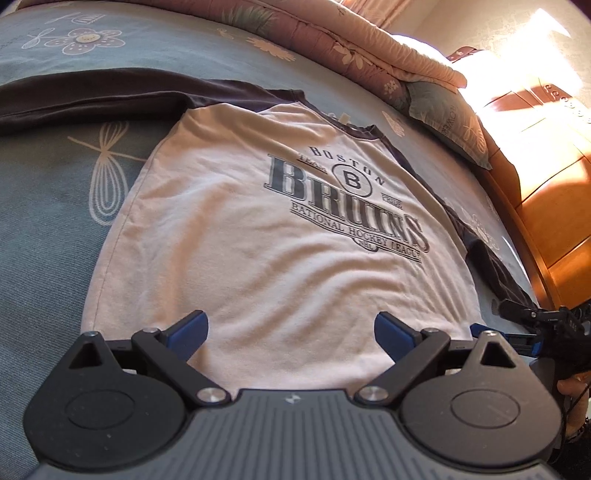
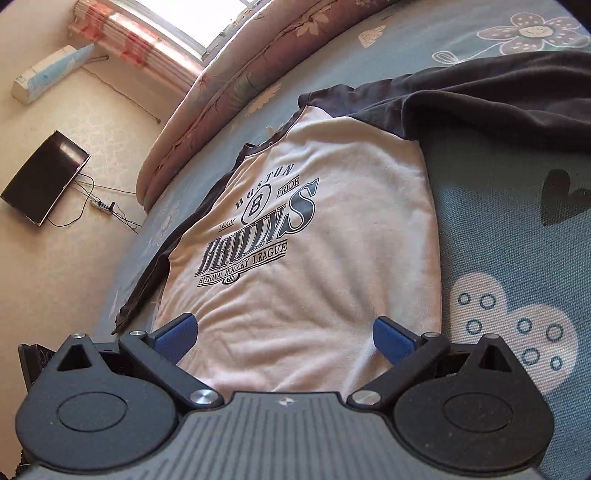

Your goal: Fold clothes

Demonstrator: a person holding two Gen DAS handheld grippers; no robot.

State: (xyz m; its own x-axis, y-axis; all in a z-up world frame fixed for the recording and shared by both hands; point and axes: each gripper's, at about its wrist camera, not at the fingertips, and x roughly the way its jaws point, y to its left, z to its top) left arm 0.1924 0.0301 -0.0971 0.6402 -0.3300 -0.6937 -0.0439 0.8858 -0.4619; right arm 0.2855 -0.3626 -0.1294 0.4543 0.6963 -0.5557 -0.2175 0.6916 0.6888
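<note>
A white raglan shirt (image 1: 258,236) with dark sleeves and a "Boston Bruins" print lies face up and flat on the bed. My left gripper (image 1: 291,334) stands open just above its hem, nothing between the blue pads. My right gripper (image 2: 284,334) is open too, over the same hem area of the shirt (image 2: 314,240). In the left wrist view the right gripper (image 1: 517,325) shows at the shirt's lower right corner, with part of a hand behind it. One long dark sleeve (image 1: 92,96) stretches away to the left; the other sleeve (image 1: 491,258) lies toward the bed's edge.
The bedsheet (image 1: 48,206) is blue-grey with flower and whisk prints. A rolled pink quilt (image 1: 295,33) and a pillow (image 1: 450,114) lie at the head. A wooden bed frame (image 1: 554,221) runs along the right. Beyond the bed are a wall screen (image 2: 44,177) and a power strip (image 2: 101,205).
</note>
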